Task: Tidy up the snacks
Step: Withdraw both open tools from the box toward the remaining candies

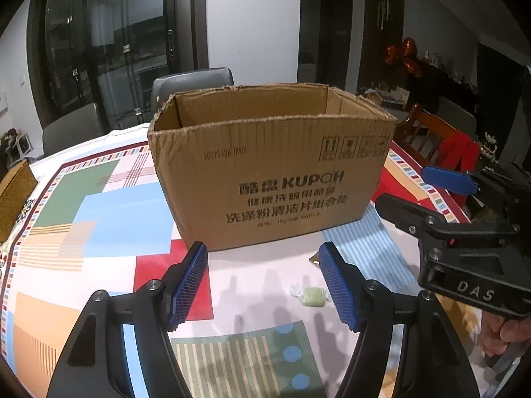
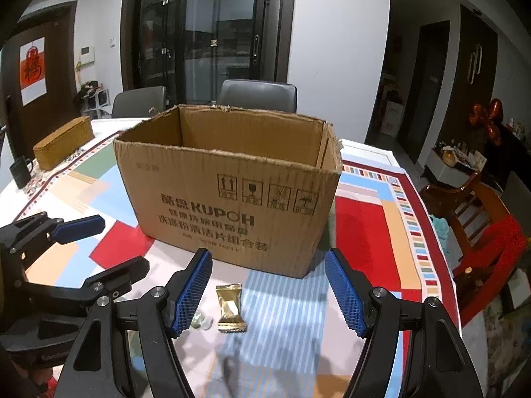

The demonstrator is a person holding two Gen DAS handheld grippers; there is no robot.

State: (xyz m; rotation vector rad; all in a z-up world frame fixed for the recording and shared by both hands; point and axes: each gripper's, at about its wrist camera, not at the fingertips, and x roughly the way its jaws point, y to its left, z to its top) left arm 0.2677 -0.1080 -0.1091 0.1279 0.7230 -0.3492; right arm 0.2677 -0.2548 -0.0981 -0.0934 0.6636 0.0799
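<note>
Cardboard box [image 2: 229, 182] stands open-topped mid tabletop [image 2: 365, 225], prob. as the bin for snacks. Gold candy [image 2: 231, 308] and green candy [image 1: 312, 296] lie just in front of box. Left gripper [image 1: 265, 285] & right gripper [image 2: 268, 293]: fingers apart, holding nothing, each lined up w/ a candy.

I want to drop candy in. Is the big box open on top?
Open. The cardboard box stands upright, no flaps cover its top, and its inside walls show. Its bottom is hidden.
</note>
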